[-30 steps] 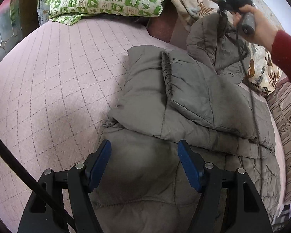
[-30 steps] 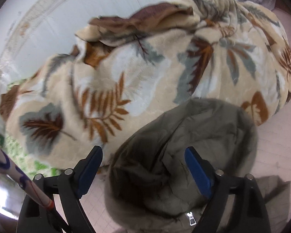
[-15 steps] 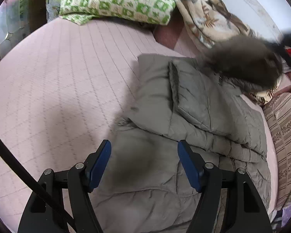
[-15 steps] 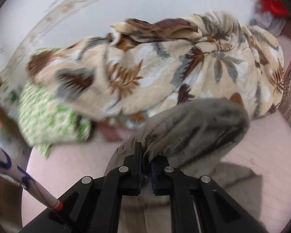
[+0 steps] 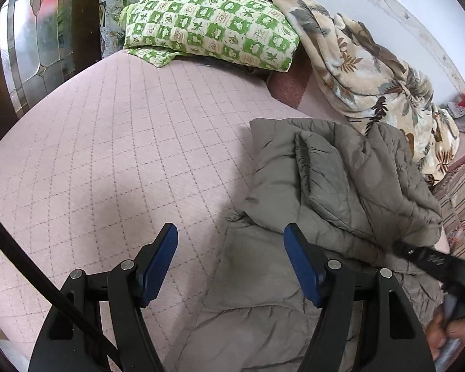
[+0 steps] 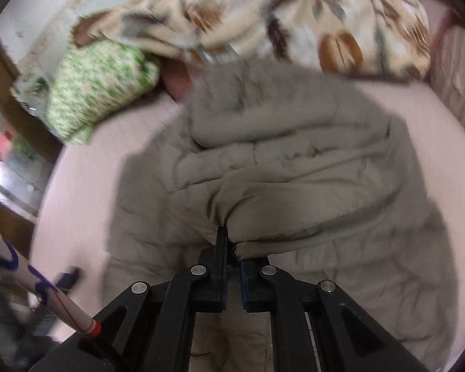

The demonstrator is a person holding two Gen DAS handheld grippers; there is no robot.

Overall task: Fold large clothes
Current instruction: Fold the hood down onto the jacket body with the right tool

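A grey-olive quilted jacket [image 5: 331,192] lies on the pink quilted bed [image 5: 114,142], with its upper part folded down over the body. My left gripper [image 5: 231,263] is open and empty, hovering over the jacket's lower left edge. My right gripper [image 6: 232,248] is shut on a fold of the jacket [image 6: 294,192] and holds it low over the garment. The right gripper also shows in the left wrist view [image 5: 431,260] at the right edge, held by a hand.
A green-checked pillow [image 5: 210,18] and a leaf-print blanket [image 5: 372,71] lie at the bed's far side against the wall. A striped cushion [image 5: 458,192] is at the right. Dark wooden furniture with glass [image 5: 40,37] stands left of the bed.
My right gripper shut on the jacket's hood part and pulled it down over the jacket's body toward me. My left gripper stayed open and shifted slightly left.
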